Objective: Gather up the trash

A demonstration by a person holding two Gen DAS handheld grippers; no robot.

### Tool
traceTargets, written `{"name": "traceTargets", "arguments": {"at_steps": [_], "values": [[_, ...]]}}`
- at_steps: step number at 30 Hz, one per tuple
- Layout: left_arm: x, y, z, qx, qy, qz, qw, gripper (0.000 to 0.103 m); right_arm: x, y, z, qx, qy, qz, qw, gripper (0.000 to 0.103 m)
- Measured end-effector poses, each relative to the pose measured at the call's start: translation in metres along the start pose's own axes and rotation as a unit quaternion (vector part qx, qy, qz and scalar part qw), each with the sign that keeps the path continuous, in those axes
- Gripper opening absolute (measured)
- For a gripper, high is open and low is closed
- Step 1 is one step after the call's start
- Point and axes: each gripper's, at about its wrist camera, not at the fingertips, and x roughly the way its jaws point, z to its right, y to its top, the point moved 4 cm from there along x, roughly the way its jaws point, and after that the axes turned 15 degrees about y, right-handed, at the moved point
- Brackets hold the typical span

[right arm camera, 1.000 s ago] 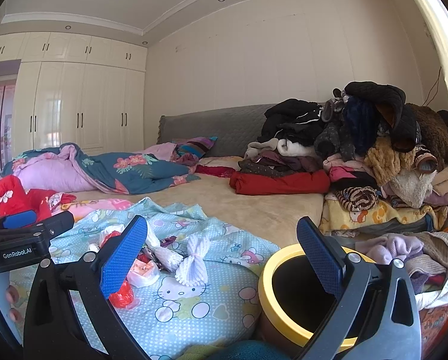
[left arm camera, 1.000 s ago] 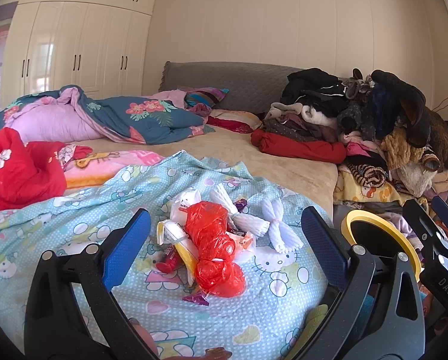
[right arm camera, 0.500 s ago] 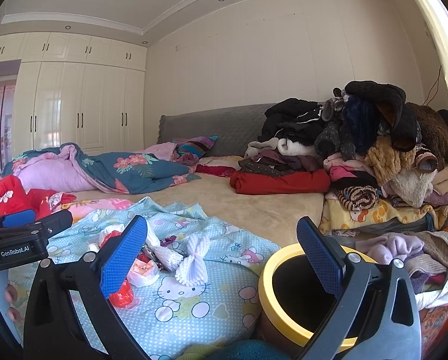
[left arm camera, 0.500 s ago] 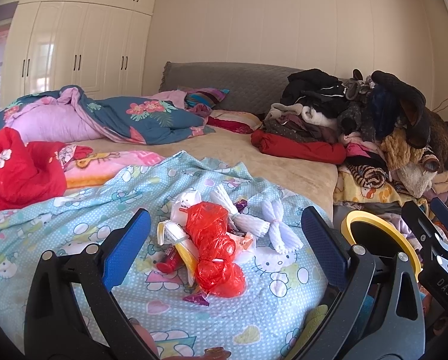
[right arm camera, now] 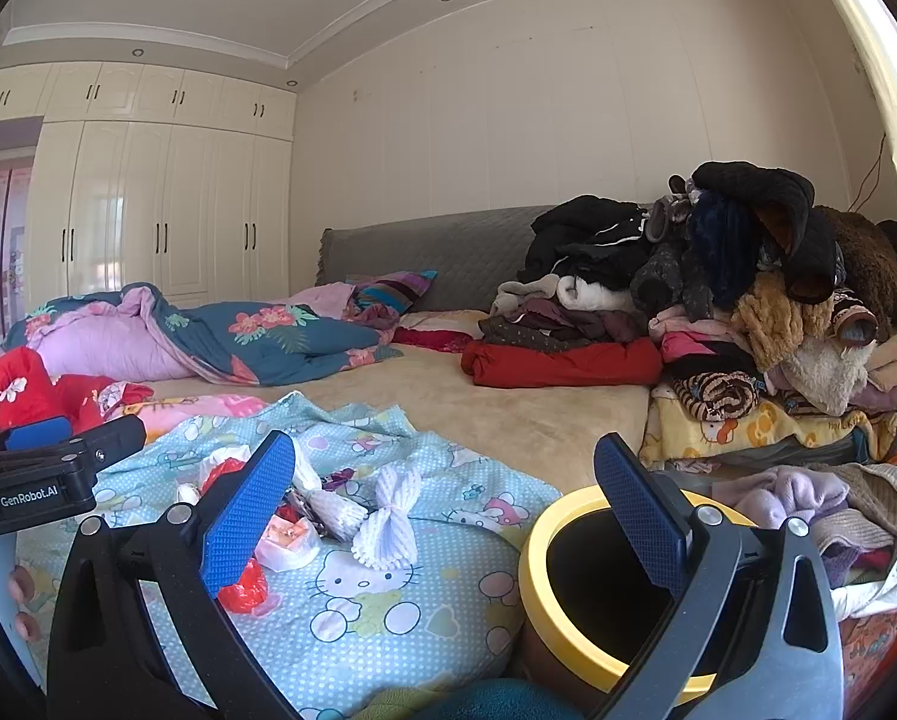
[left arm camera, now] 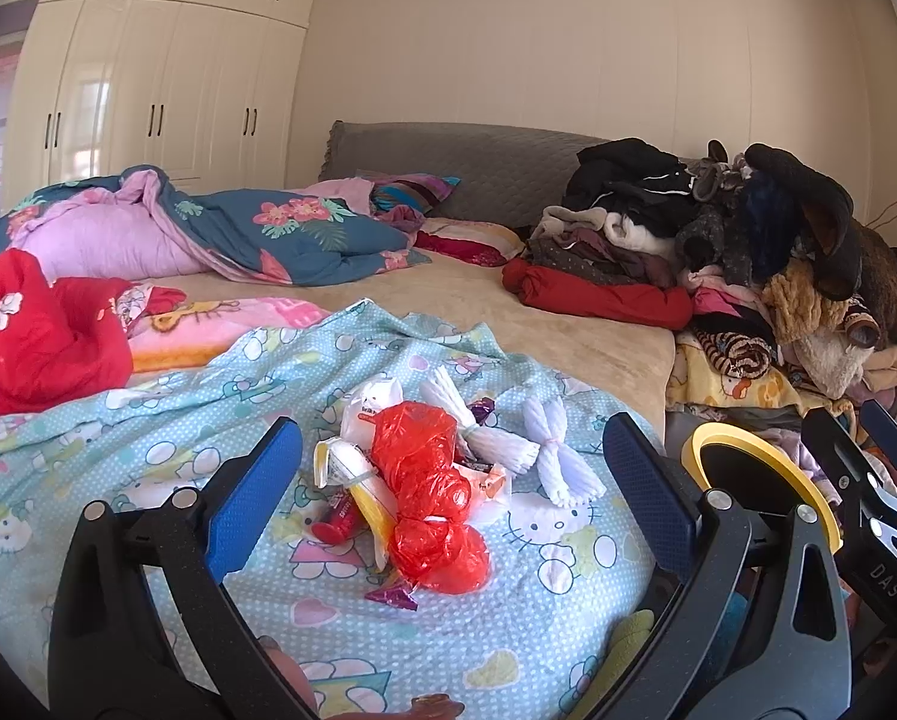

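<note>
Left tool (left arm camera: 451,480) and right tool (right arm camera: 445,507) are hanging spread wide and empty, unmoved over the last second. Crumpled red plastic bag (left arm camera: 427,504) and wrappers are lying uncollected on the bed's blue cartoon-print sheet (left arm camera: 148,438); yellow-rimmed bin (right arm camera: 604,594) is waiting beside it.

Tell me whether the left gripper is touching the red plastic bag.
Apart. In the left wrist view the left gripper is open, its blue fingers spread to either side of the red plastic bag, with patterned blanket visible between each finger and the bag.
</note>
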Motion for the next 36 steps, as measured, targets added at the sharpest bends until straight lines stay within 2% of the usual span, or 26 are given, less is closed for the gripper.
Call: {"name": "traceTargets", "arguments": {"at_steps": [16, 22, 28, 36], "values": [[0.001, -0.003, 0.002, -0.001, -0.003, -0.002, 1.0, 0.092, 0.001, -0.001, -0.001, 0.0, 0.002, -0.001, 1.0, 0.097], [0.004, -0.004, -0.002, -0.009, 0.004, -0.004, 0.9999, 0.092, 0.015, -0.008, -0.006, -0.002, 0.022, -0.017, 1.0, 0.097], [0.016, -0.004, -0.025, -0.031, 0.017, -0.013, 0.9993, 0.092, 0.031, -0.01, -0.016, -0.006, 0.049, -0.036, 0.998, 0.097], [0.035, -0.002, -0.068, -0.067, 0.055, -0.023, 0.996, 0.092, 0.059, -0.01, -0.038, -0.005, 0.098, -0.07, 0.993, 0.097]]}}
